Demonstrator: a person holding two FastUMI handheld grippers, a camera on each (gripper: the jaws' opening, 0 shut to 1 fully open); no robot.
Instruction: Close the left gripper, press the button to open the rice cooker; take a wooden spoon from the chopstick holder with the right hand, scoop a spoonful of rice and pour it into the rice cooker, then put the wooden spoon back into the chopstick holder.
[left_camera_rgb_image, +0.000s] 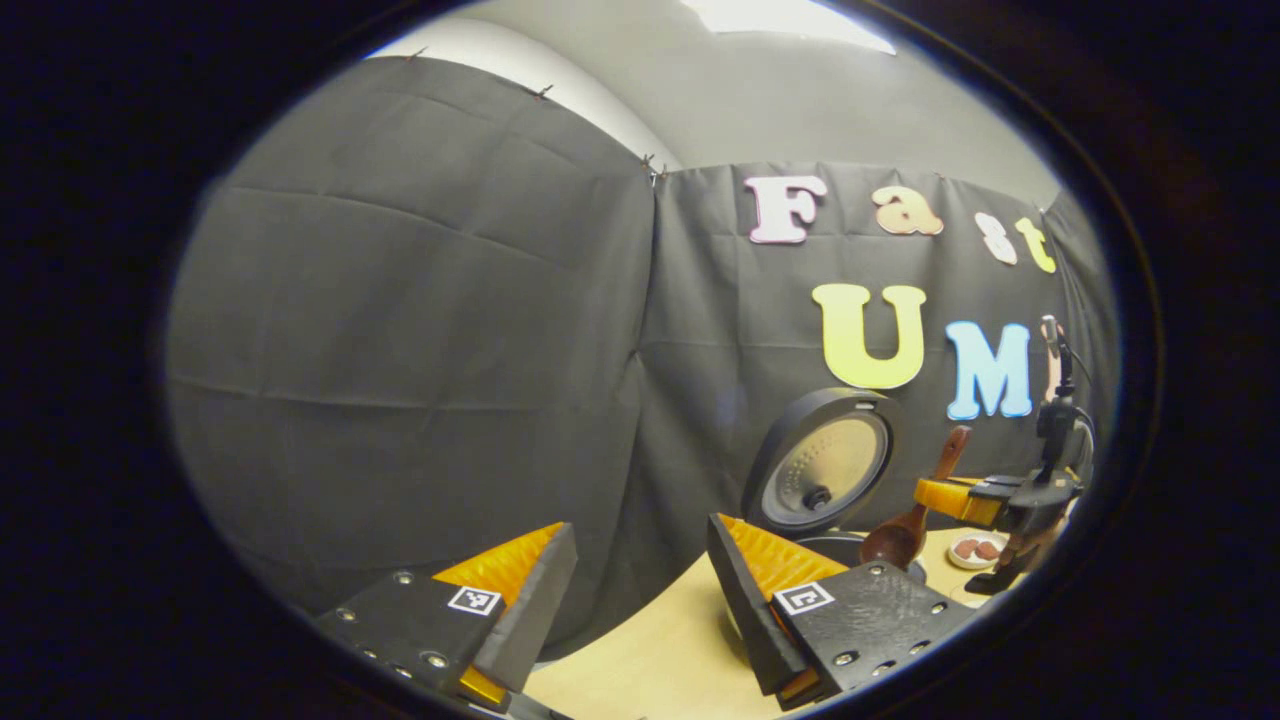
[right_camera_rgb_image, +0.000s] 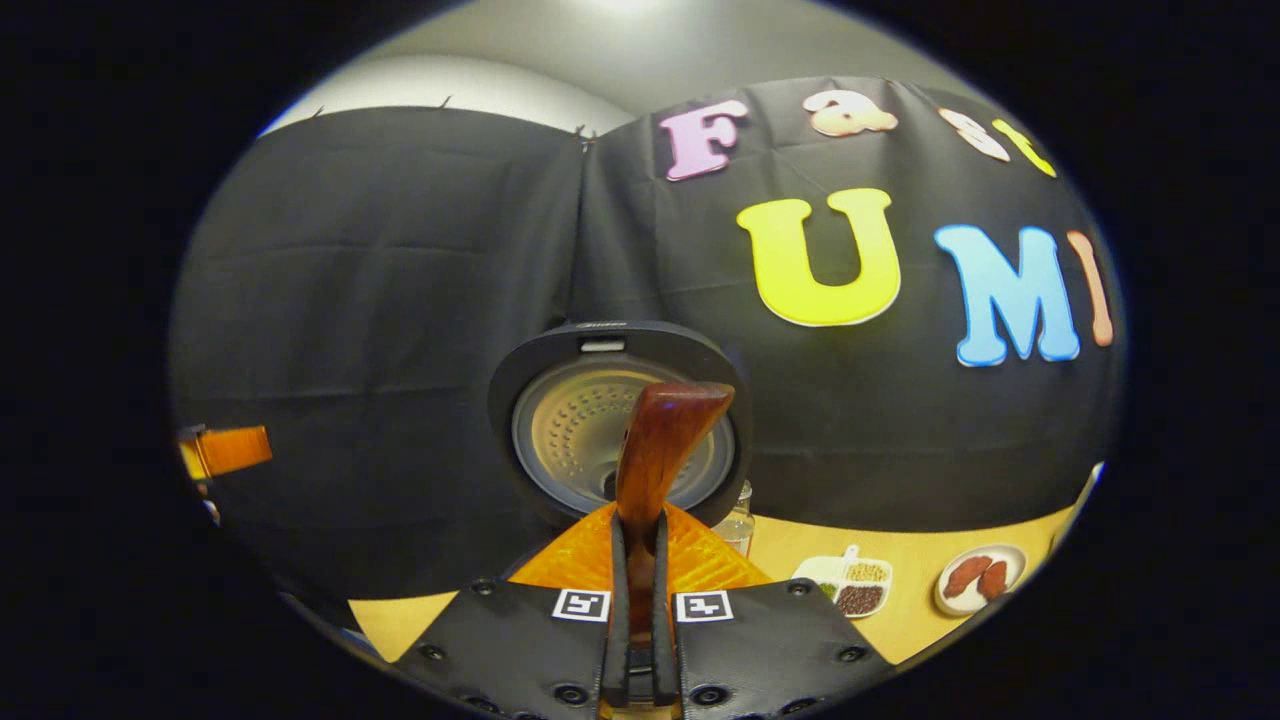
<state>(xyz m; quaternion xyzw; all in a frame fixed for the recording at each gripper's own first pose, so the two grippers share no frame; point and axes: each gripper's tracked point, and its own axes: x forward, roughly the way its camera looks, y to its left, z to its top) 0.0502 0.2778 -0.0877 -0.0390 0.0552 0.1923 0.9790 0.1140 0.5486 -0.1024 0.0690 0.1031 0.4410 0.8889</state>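
My right gripper (right_camera_rgb_image: 637, 560) is clamped on the wooden spoon (right_camera_rgb_image: 655, 450), both fingers pinching its handle, which juts up toward twelve o'clock. It's stiff, light and slick (I judge), so a mid-handle hold suits it. In the left gripper view the bowl hangs over the rice cooker (left_camera_rgb_image: 825, 470), lid raised, at three o'clock. My left gripper (left_camera_rgb_image: 640, 590) is spread wide, holding nothing.

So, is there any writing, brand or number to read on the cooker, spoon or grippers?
Open black rice cooker lid: a small pale mark on its top rim, too blurred to read.
Right gripper and left gripper: square black-and-white patterns, no words.
Brown wooden spoon: none.
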